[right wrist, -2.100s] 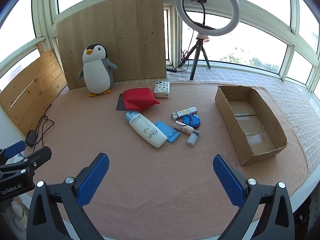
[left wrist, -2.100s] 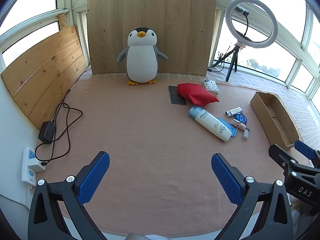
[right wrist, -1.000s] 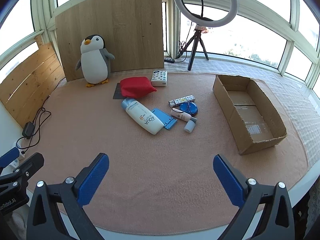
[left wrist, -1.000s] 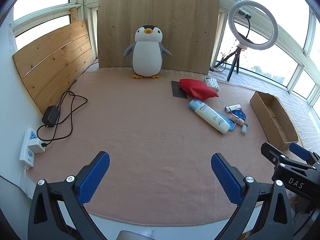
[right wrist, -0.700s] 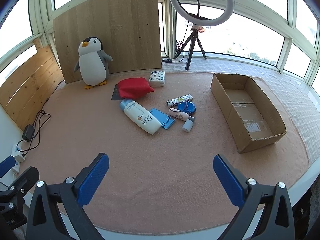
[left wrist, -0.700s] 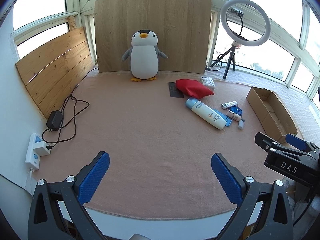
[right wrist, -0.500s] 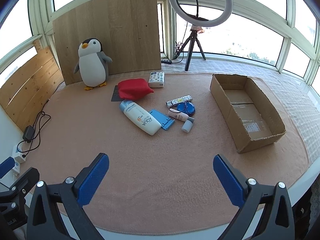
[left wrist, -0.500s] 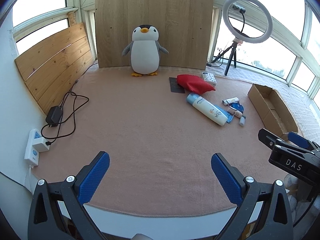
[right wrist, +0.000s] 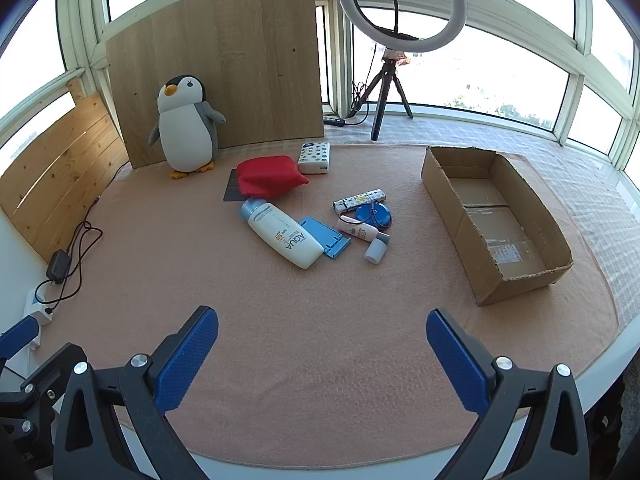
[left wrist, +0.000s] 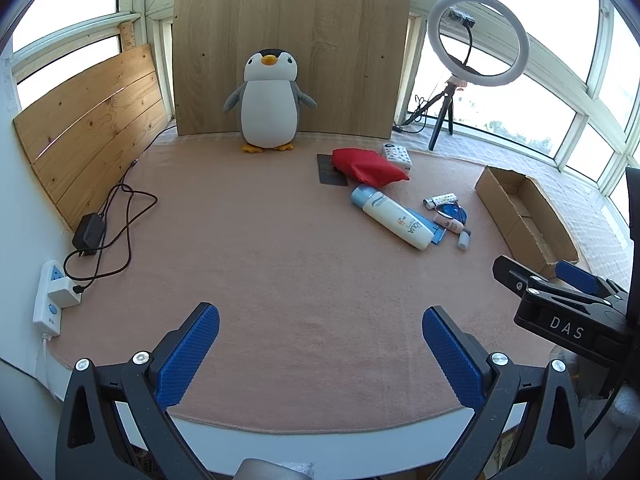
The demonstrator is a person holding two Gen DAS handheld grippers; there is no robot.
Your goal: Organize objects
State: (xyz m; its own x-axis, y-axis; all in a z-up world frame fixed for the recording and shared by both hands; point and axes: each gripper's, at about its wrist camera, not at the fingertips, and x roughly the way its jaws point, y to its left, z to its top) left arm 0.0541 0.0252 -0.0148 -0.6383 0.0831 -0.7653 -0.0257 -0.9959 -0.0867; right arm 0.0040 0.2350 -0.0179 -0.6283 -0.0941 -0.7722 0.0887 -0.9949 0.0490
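Here the desk (right wrist: 320, 320) is covered by a pinkish cloth, and wooden boards stand along its far and left edges. Against the far board (right wrist: 224, 60) sits a plush penguin (right wrist: 186, 128), upright, facing the room. On the right lies an open cardboard box (right wrist: 496, 220), bare inside apart from a strip of clear tape on its floor. Behind it, past the far edge, a ring light (right wrist: 402, 4) stands on a small tripod.

Near the middle the loose things are gathered. A red pouch (right wrist: 268, 176) lies on a dark flat card, with a dotted tissue pack (right wrist: 315, 158) just to its right. Nearer lies a white AQUA sunscreen bottle (right wrist: 284, 236) on its side, its cap pointing far-left. A blue plastic stand (right wrist: 326, 238) is touching the bottle's right side. Right of that are a patterned tube (right wrist: 360, 200), a round blue case (right wrist: 374, 214), a small pink-and-white tube (right wrist: 358, 232) and a pale little cap-shaped piece (right wrist: 375, 252), all close together and well apart from the box.

At the left edge a black adapter (left wrist: 89, 230) with its looped cable lies by a white power strip (left wrist: 50, 298).

Both tongs hang above the near edge with nothing in them: the left tongs (left wrist: 320, 344) stand wide apart, and the right tongs (right wrist: 322, 346) likewise.
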